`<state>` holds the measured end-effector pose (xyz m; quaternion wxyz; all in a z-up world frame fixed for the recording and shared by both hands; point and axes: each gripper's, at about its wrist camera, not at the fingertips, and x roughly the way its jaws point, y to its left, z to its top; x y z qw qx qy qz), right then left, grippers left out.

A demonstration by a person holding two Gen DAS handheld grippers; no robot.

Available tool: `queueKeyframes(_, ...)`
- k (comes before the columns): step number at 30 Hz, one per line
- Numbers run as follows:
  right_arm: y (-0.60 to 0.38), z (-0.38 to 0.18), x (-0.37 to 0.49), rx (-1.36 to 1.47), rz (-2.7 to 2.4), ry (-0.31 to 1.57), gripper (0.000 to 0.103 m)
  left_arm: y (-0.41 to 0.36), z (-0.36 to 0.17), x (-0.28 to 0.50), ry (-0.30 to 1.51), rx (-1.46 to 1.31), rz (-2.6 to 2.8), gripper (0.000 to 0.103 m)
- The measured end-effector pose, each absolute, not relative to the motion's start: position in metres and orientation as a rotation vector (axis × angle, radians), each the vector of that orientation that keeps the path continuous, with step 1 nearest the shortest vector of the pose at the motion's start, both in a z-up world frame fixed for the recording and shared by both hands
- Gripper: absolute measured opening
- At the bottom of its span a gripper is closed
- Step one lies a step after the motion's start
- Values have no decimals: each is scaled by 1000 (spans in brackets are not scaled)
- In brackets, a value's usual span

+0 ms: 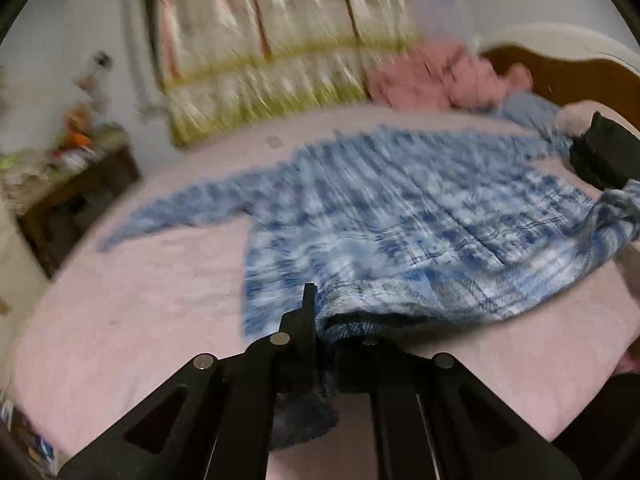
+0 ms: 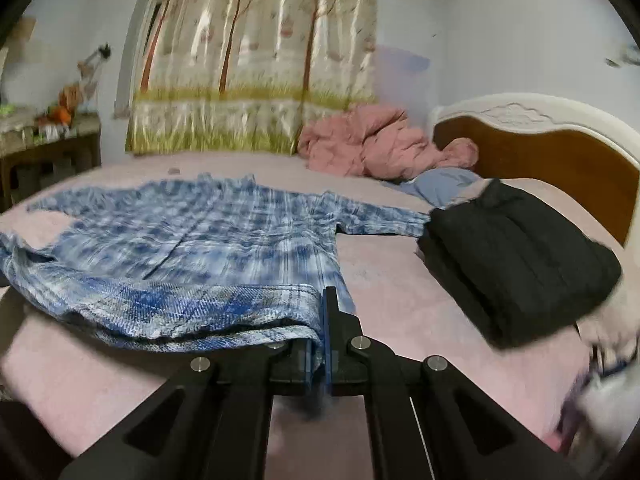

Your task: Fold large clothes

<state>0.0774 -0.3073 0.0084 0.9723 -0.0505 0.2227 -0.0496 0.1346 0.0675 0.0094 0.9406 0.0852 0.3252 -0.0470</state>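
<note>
1. A blue and white plaid long-sleeved shirt (image 2: pixel 180 240) lies spread on a bed with a pale pink sheet (image 2: pixel 400 292), sleeves stretched out to either side; its near hem is raised off the sheet at both corners.
2. The left hand-held gripper (image 1: pixel 316 320) is closed tight on one corner of the hem, with cloth bunched between its black fingers and hanging below them.
3. The right hand-held gripper (image 2: pixel 322 320) is likewise clamped on the other hem corner; the fabric is pinched between its blue pads.
4. A folded black quilted garment (image 2: pixel 516 264) sits on the sheet just beside the shirt's far sleeve, near the brown and white headboard (image 2: pixel 560 152).
5. A crumpled pink quilt (image 2: pixel 372 148) lies at the far side of the bed; a curtain printed with trees (image 2: pixel 256 60) hangs behind.
</note>
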Motion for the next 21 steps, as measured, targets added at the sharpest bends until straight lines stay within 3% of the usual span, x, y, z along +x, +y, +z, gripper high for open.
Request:
queueKeyframes(4,-294,8,157,-156,-42,565,2,70,-10,226,856,168,-151,7)
queueKeyframes(7,-284,-6,209,-183,5,665,2,77,-19,262,868,112,-229,12)
queueKeyframes(9,-292,-15,234,-92,87,703,4,88,-27,276,897,10,-248,26)
queueKeyframes(10,-298,-21,242,-42,111,726,10,93,-30,279,902,-31,-269,29)
queueKeyframes(11,-301,-26,245,-8,129,750,13,97,-31,280,895,-62,-287,42)
queueKeyframes(12,-307,-31,249,30,145,772,13,101,-32,277,881,-85,-293,63)
queueKeyframes(14,-314,-34,245,66,144,763,16,109,-30,265,836,-113,-296,82)
queueKeyframes(15,-316,-34,238,72,150,747,19,113,-28,257,809,-119,-300,87)
queueKeyframes(16,-318,-33,231,78,151,728,37,116,-25,248,786,-123,-302,90)
queueKeyframes(17,-322,-31,223,93,144,705,63,121,-21,239,758,-131,-300,98)
queueKeyframes(18,-327,-28,214,112,129,674,73,125,-17,232,727,-143,-297,103)
queueKeyframes(21,-334,-18,193,135,135,614,76,137,-10,207,629,-172,-292,103)
